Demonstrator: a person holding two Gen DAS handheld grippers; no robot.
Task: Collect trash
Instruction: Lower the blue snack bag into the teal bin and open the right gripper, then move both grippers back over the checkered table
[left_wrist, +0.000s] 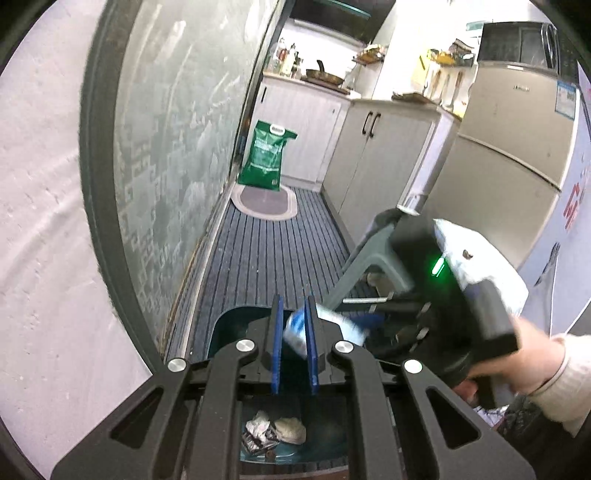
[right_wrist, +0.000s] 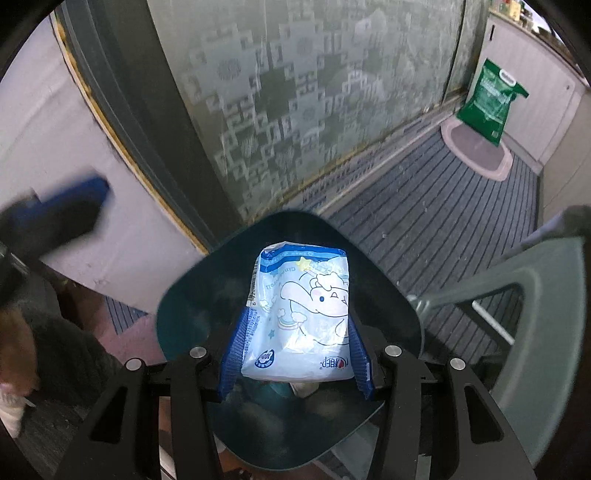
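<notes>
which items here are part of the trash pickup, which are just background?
Job:
- blue-and-white cartoon packet, held in the right gripper
- dark bin below it
- crumpled scraps already in the bin
- left gripper, shut, nothing held

Background:
- green bag
- oval mat
- grey stool
- fridge
- cabinet

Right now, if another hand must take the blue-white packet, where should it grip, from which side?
Grip the packet by its free crimped top end, coming from the far side: the right gripper clamps both long edges lower down, leaving only that end clear.
</notes>
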